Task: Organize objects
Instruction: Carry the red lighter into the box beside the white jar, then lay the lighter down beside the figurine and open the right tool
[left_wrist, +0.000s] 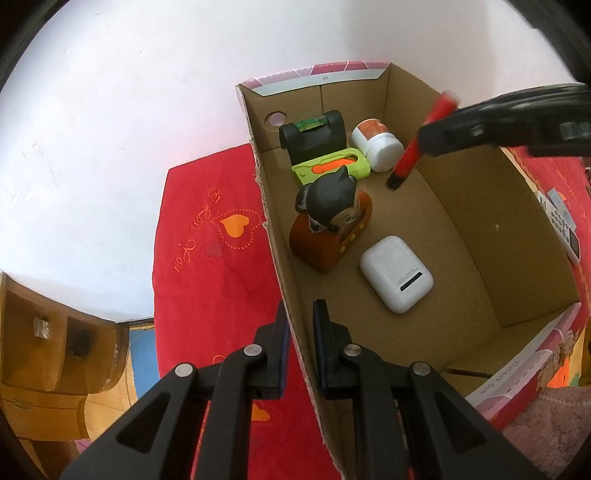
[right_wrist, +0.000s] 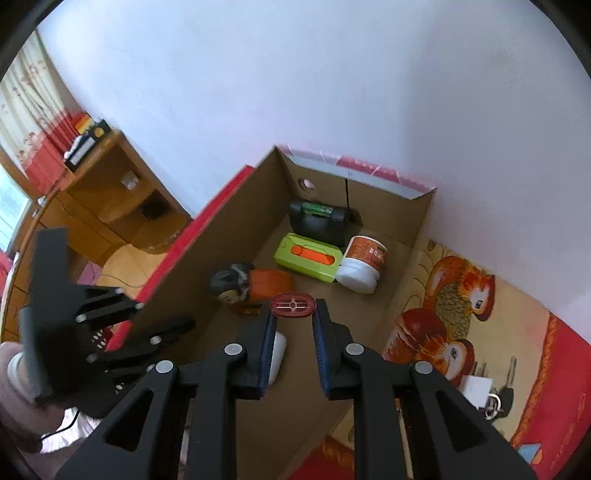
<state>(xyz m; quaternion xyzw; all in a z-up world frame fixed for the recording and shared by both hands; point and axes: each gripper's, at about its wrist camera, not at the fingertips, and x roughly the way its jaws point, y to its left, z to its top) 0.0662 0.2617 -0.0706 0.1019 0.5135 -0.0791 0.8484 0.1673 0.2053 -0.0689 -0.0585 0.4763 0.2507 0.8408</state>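
An open cardboard box (left_wrist: 465, 229) sits on a red cloth. Inside lie a black level tool (left_wrist: 314, 136), a lime-green case (left_wrist: 332, 166), a white jar (left_wrist: 376, 144), an orange cartoon figurine (left_wrist: 328, 225) and a white charger case (left_wrist: 397, 273). My left gripper (left_wrist: 300, 325) straddles the box's left wall (left_wrist: 284, 291) with its jaws closed on it. My right gripper (right_wrist: 293, 315) is shut on a red marker (right_wrist: 292, 305), held above the box interior; the marker also shows in the left wrist view (left_wrist: 417, 144), pointing down. The box also shows in the right wrist view (right_wrist: 402, 258).
A remote control (left_wrist: 561, 225) lies on the cloth right of the box. Keys and a white adapter (right_wrist: 484, 391) lie on the patterned cloth to the right. A wooden cabinet (right_wrist: 110, 206) stands to the left by the white wall.
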